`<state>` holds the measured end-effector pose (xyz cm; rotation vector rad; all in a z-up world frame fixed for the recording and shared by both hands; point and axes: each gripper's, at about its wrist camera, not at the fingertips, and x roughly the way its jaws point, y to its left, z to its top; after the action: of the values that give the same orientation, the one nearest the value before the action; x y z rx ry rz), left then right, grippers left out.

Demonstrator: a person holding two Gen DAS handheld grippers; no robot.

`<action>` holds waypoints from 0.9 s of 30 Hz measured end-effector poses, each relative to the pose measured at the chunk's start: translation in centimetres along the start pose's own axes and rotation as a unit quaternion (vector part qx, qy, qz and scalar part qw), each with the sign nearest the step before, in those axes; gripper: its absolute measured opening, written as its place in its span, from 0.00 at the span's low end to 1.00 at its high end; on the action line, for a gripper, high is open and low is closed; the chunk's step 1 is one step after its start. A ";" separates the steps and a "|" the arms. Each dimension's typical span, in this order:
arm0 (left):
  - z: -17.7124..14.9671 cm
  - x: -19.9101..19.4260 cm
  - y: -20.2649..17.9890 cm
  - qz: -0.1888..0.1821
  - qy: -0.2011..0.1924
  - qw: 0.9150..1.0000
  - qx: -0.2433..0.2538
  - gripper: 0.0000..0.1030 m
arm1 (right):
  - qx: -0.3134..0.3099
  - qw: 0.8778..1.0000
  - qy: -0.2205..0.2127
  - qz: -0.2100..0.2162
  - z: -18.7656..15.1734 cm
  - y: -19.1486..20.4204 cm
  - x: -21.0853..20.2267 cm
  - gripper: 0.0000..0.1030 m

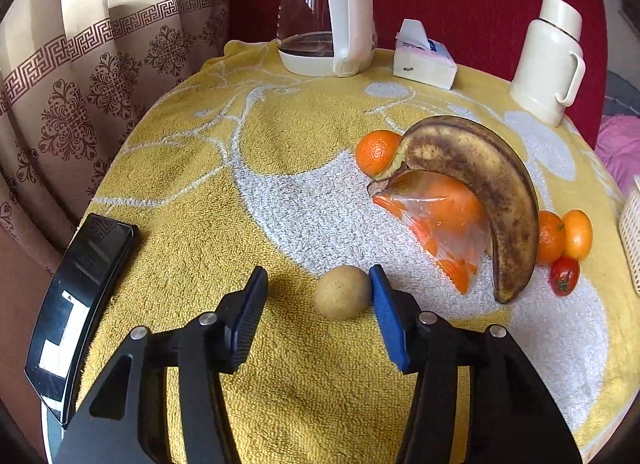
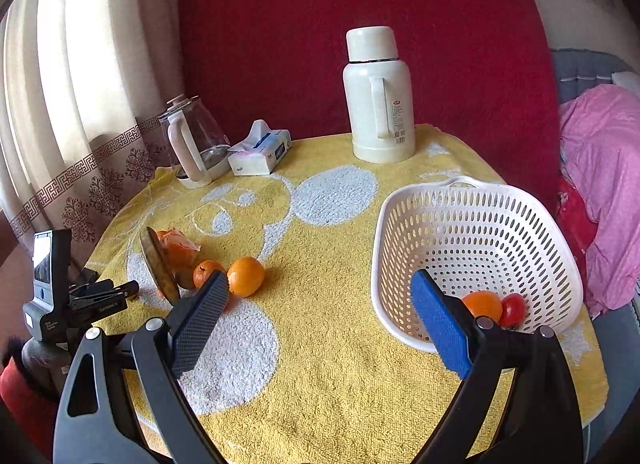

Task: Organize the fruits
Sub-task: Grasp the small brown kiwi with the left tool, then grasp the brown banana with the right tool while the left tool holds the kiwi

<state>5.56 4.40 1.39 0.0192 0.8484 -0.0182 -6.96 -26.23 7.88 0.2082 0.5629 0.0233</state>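
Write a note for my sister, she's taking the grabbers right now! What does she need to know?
Left gripper: open, a small brown fruit between its fingers, not squeezed yet.
Right gripper: open and empty, near the basket.
Done: one orange and one tomato are in the basket.
Left: the brown fruit, the banana, the bagged orange, loose oranges and a tomato on the towel.

Rough yellow terry towel (image 1: 248,168) covers the bench. The basket (image 2: 460,220) is perforated white plastic, the kettle (image 1: 308,4) clear glossy glass, the banana (image 1: 480,168) matt brown, its neighbouring bag (image 1: 448,232) shiny film.
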 end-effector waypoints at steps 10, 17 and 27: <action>-0.3 -0.8 -0.1 -0.037 -0.025 0.999 0.001 0.27 | -0.010 1.000 0.021 0.002 -0.9 0.8 1.3 0.91; -0.4 -2.3 1.1 -0.053 -0.062 0.996 -0.035 0.27 | -0.002 1.000 0.015 -0.002 -1.1 1.1 1.2 0.91; -0.9 -3.1 0.8 -0.031 -0.075 0.996 -0.034 0.27 | -0.004 0.999 -0.004 0.034 0.0 4.7 2.1 0.91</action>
<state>2.85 5.21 3.09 -0.0712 0.6996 -0.0491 -5.01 -21.50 7.68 0.2199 0.5479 0.0897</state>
